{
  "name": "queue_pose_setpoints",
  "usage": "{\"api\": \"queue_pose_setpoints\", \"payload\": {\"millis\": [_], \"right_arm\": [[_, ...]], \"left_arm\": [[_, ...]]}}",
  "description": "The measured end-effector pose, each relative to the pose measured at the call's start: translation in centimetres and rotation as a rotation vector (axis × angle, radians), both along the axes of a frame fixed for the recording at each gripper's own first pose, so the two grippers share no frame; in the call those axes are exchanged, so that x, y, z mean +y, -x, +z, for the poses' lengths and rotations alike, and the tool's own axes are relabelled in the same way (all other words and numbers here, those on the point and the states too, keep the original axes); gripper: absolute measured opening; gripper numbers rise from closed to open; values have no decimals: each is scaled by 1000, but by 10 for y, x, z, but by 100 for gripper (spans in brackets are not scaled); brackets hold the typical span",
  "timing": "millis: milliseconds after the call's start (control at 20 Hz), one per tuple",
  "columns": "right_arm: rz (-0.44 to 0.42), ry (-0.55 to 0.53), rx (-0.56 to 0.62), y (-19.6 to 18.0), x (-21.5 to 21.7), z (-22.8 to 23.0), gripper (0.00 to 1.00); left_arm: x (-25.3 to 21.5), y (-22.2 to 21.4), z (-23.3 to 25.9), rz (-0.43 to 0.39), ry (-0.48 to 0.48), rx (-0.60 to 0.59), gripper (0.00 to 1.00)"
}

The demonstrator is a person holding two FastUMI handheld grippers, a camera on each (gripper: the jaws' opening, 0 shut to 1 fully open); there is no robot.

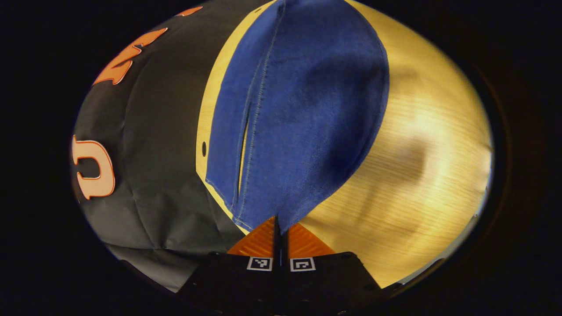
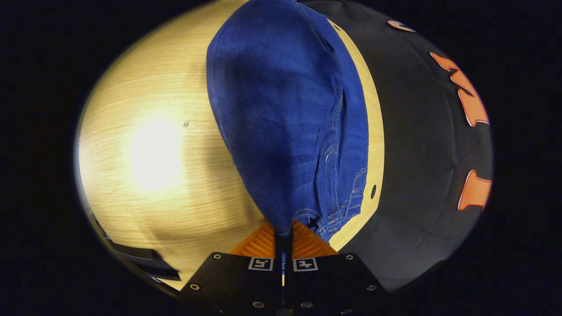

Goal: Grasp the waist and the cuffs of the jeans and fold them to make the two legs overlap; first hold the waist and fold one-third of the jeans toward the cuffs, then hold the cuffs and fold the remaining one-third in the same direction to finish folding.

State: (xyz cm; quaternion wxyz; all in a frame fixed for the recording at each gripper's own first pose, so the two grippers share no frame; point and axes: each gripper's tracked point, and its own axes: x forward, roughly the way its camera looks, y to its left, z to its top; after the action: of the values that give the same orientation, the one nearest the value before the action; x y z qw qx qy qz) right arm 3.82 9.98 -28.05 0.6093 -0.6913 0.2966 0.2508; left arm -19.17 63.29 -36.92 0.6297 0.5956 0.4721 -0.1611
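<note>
Both tongs, left [image 1: 278,228] and right [image 2: 283,232], clench the jeans [image 1: 298,114] above the pale wooden table [image 1: 421,184] by the black cloth wall [image 1: 153,175].

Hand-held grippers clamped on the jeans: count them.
2. The left hand-held gripper pinches the jeans at a stitched cuff-like end; the right hand-held gripper pinches the waist end.
</note>
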Motion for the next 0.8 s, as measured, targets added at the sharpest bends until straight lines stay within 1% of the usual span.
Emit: {"api": "queue_pose_setpoints", "payload": {"millis": [150, 300, 450, 550, 650, 750, 800], "right_arm": [[-28, -37, 22, 2, 5, 15, 2], [-29, -36, 68, 2, 10, 26, 2], [-45, -40, 128, 3, 16, 39, 2], [-67, -46, 169, -5, 17, 45, 2], [-97, -69, 219, -10, 26, 52, 2], [-133, -104, 274, -21, 33, 63, 2], [-141, -113, 290, -28, 36, 71, 2]], "left_arm": [[-5, -1, -1, 1, 21, 10, 0], [-11, 10, -1, 37, 53, 40, 1], [-30, 33, 0, 56, 78, 141, 1], [-32, 53, 8, 72, 106, 218, 1], [-36, 67, 23, 108, 141, 297, 1], [-38, 55, 37, 148, 170, 371, 0], [-39, 42, 41, 148, 185, 387, 1]]}}
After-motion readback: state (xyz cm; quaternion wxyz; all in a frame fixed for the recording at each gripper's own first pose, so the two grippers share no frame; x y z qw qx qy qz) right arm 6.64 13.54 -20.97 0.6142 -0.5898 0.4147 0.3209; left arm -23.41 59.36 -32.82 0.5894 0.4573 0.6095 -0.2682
